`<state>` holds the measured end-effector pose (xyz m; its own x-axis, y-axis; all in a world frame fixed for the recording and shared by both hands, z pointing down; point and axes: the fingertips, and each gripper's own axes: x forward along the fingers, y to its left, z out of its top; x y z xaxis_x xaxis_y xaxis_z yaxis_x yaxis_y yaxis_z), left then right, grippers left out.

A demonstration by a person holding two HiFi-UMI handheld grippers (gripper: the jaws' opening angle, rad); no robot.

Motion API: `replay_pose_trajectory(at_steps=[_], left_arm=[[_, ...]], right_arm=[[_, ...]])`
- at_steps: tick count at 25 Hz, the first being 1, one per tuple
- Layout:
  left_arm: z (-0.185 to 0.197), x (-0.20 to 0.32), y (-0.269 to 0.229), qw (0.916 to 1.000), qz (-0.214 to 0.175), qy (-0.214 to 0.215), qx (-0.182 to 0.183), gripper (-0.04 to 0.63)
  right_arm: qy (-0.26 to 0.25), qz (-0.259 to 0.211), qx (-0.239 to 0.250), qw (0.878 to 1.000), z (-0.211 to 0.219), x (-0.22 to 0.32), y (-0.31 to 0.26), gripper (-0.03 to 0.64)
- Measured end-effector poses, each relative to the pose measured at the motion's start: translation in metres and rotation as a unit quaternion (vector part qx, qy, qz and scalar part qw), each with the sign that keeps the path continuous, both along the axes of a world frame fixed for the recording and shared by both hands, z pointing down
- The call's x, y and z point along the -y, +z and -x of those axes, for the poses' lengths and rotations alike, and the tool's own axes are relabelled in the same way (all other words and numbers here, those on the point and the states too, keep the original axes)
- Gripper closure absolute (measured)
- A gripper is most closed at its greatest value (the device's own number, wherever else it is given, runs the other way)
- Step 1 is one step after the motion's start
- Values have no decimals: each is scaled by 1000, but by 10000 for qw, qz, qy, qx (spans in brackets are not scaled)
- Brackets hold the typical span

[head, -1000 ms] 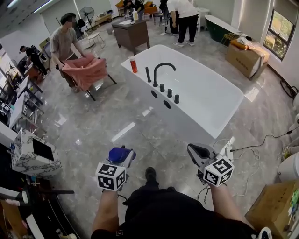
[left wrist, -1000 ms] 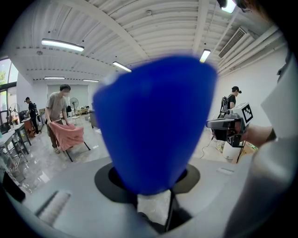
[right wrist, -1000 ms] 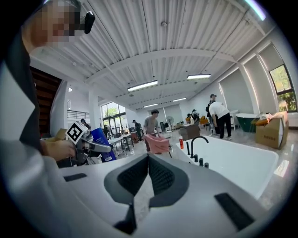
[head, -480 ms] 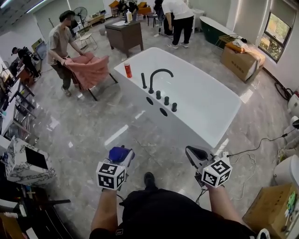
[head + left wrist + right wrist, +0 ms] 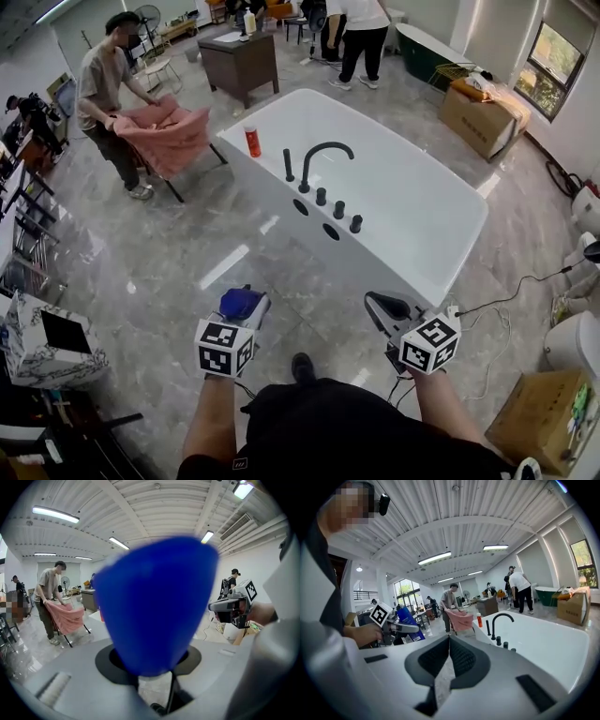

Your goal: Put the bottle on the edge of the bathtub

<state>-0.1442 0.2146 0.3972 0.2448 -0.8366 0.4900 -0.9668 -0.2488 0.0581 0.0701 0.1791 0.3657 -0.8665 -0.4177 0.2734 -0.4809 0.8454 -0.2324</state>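
The left gripper (image 5: 246,309) pinches the blue bottle (image 5: 157,606) between wide-set jaws, low over the floor and well short of the tub (image 5: 272,167). The right gripper (image 5: 449,644) is pressed together, empty. The bottle looks like stiff, light plastic, probably slick, so a hold round mid-body seems safest, and the flat rim by the faucet (image 5: 319,155) should take it upright.
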Motion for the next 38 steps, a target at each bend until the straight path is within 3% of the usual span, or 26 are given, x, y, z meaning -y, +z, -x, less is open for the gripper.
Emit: replay_pose_trajectory(at_steps=[10, 17, 28, 38], left_arm=[[50, 29, 6, 9999, -17, 110, -52, 437], [70, 38, 4, 9999, -58, 114, -72, 437], [72, 69, 16, 9999, 141, 62, -40, 437], [55, 157, 13, 9996, 276, 77, 4, 437]], right_arm=[[69, -32, -134, 9999, 53, 29, -6, 604], [129, -28, -166, 9998, 67, 39, -8, 604], [1, 206, -64, 9998, 74, 77, 8, 604], [-76, 378, 105, 9992, 64, 168, 17, 604]])
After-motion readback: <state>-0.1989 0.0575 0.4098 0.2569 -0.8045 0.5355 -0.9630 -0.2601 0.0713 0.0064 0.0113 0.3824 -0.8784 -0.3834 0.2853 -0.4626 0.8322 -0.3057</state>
